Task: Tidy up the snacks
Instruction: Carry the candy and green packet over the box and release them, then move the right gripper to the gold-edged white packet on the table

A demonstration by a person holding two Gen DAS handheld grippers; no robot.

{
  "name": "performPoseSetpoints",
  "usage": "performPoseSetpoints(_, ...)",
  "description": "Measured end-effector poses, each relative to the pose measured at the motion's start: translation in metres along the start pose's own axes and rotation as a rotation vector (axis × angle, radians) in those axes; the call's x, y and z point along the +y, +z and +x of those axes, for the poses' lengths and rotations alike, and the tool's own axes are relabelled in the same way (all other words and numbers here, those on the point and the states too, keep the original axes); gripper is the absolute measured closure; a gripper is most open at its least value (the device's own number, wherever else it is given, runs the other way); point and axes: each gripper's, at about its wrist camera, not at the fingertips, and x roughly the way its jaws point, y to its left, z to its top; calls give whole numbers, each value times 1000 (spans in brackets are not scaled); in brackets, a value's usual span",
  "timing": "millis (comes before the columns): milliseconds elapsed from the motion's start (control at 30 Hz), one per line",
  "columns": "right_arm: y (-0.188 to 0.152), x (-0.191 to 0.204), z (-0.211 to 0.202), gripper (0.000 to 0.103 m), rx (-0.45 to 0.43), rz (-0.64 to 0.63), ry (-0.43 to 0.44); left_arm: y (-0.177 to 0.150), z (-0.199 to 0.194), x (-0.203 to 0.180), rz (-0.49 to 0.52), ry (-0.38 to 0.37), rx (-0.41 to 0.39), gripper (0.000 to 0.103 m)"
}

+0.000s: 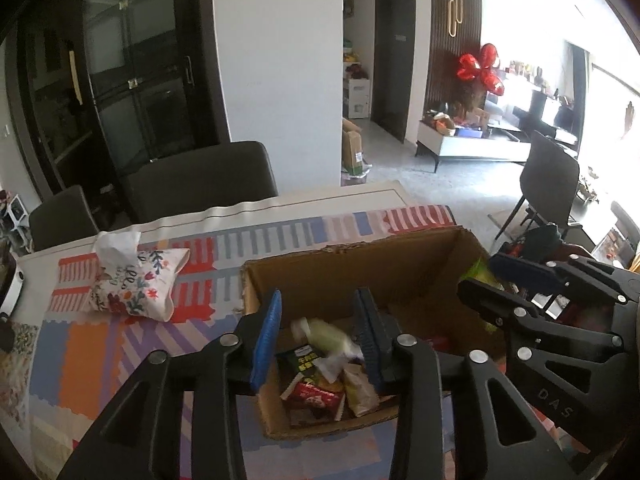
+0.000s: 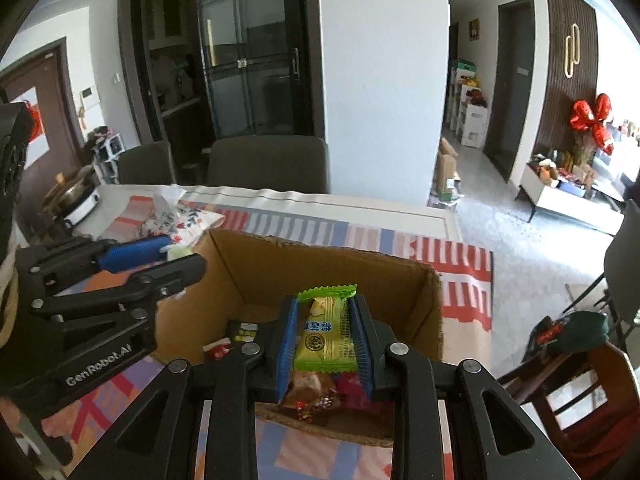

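An open cardboard box [image 1: 360,264] stands on the patterned tablecloth [image 1: 120,352] with several snack packets [image 1: 316,396] lying in its bottom. My left gripper [image 1: 318,300] hangs over the box's near left part, open. A pale green packet [image 1: 328,338] shows blurred between and below its blue pads, clear of both. In the right wrist view my right gripper [image 2: 324,300] is over the box [image 2: 320,264], shut on a bright green snack packet [image 2: 326,332] whose edges meet both pads. The left gripper [image 2: 184,253] shows at the box's left rim.
A floral tissue pouch [image 1: 136,284] lies left of the box. Dark chairs [image 1: 200,184] stand at the table's far side, and an electric pot [image 2: 78,200] sits at the far left. A wooden chair [image 2: 580,392] with clothing on it stands at the right.
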Motion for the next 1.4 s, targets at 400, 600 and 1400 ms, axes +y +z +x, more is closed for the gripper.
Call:
performPoseSetpoints(400,-33,6,-46,37,-106,-18,-52,-37,-48,-3,-7,81,-114,39)
performPoseSetpoints(600,-59,3,-68,33,-152,-10,-85,-64,-65,-15,1,93,-147,28)
performPoseSetpoints(1400,-170,-27,-38,33,34,109,-53,-161,-30,-58,-20,106,38,19)
